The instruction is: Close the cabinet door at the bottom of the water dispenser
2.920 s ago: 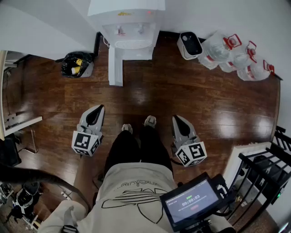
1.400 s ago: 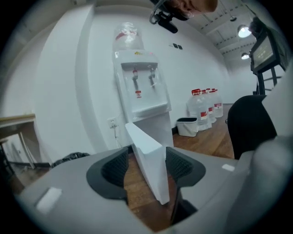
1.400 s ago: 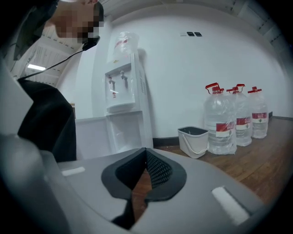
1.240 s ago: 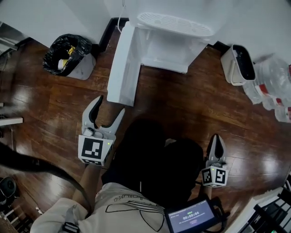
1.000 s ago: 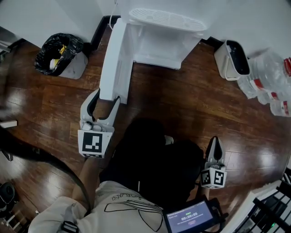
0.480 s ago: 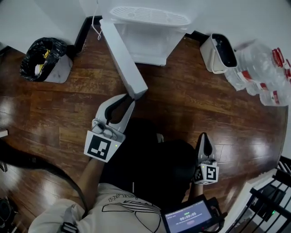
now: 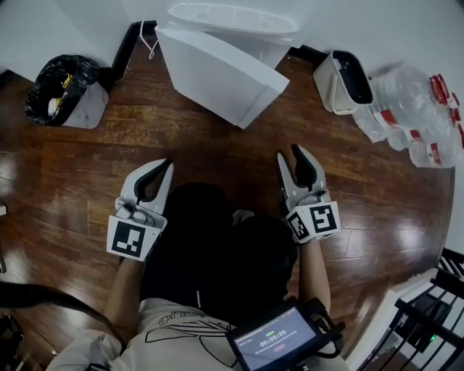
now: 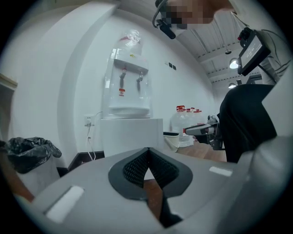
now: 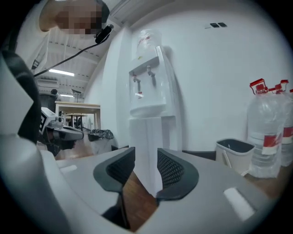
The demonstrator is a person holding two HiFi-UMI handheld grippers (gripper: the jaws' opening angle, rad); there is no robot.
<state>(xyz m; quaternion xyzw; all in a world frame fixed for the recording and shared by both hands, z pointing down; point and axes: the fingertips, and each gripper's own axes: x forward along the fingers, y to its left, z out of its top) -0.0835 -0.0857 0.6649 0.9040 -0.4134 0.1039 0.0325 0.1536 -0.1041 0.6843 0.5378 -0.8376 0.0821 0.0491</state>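
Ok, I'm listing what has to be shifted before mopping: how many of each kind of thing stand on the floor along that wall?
water dispenser: 1
bins: 2 (black-bagged bin, white bin)
water bottles: at least 3; they overlap, so the exact count is unclear
Total: at least 6

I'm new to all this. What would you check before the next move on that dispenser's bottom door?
1. The cabinet door closed against the water dispenser: not ok, it stands ajar at an angle.
2. The left gripper empty: ok, fingers together on nothing.
3. The right gripper empty: ok, fingers opening, nothing between them.
4. A gripper touching the door: not ok, both are apart from it.
5. Space behind the door free: cannot tell, the door hides it.
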